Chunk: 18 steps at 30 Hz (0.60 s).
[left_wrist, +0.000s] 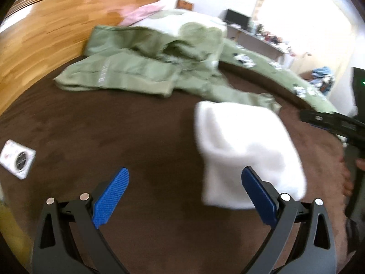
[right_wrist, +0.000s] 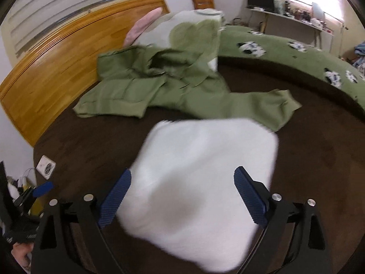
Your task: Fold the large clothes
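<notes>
Folded white garment (right_wrist: pixel 200 187) lies as a soft, roughly square bundle on the brown bed cover (left_wrist: pixel 114 125); edges blurred in both views.

Right gripper (right_wrist: pixel 182 196) hangs above the bundle, blue pads (right_wrist: pixel 116 202) spread wide, one to each side of the white cloth in the picture, neither pressing on it. Nothing is clamped between them.

Left gripper (left_wrist: pixel 184 196) also stands wide apart with nothing between its fingers. It sits just left of the white garment; its right pad (left_wrist: pixel 259 197) overlaps the bundle's near left edge in the picture, contact not clear.

Beyond the white garment, toward the wooden headboard (left_wrist: pixel 52 29), an unfolded green garment (right_wrist: pixel 146 86) sprawls across the cover, one sleeve end reaching just beside the bundle's far right corner. Behind that green garment, a green-and-white pillow (right_wrist: pixel 194 29) and a pink one (right_wrist: pixel 141 28) rest against the headboard.

Far left of the white garment, near the bed's edge, lies a small white square device (left_wrist: pixel 17 158). A green patterned blanket (right_wrist: pixel 285 48) lies well to the right, beyond the bundle.
</notes>
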Motion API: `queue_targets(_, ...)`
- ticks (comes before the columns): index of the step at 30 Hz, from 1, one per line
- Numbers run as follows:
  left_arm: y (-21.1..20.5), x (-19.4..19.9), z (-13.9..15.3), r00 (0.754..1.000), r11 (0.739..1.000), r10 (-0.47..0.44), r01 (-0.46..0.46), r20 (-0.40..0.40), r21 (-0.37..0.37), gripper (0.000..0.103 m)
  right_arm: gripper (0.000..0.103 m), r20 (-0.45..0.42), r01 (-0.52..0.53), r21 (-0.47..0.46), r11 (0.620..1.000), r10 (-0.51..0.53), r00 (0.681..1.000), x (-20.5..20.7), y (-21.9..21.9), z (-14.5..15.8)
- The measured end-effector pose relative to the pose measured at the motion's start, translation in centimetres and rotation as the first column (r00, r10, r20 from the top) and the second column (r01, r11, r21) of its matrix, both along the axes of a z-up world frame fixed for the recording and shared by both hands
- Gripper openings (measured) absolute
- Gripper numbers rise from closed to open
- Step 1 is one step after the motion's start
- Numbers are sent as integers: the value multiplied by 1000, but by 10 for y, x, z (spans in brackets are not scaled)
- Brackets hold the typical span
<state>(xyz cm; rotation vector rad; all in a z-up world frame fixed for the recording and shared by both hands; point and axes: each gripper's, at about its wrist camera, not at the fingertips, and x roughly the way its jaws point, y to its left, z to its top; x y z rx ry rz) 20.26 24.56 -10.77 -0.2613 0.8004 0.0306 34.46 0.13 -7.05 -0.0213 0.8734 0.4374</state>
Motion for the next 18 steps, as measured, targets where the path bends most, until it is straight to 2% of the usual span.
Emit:
queue_targets(5, -60, 23, 20, 993, 994, -107, 106, 49, 24, 97, 97, -12, 42, -9, 999, -42, 999, 28, -31, -8)
queue_targets(8, -93, 36, 24, 982, 985, -171, 170, 77, 10, 97, 97, -39, 59, -19, 998, -60, 997, 45, -42, -20)
queue_targets(13, -132, 49, 16, 962, 969, -236, 244, 134, -47, 97, 97, -89, 70, -50, 996, -74, 993, 74, -46, -51)
queue_targets(15, -142, 55, 9, 958, 964, -253, 262, 133, -55, 97, 97, -96, 67, -53, 996, -71, 993, 81, -46, -62)
queue_targets(18, -156, 65, -6, 958, 965, -261, 263, 115, -2, 97, 97, -131, 66, -4, 998, -66, 989, 98, -42, -76)
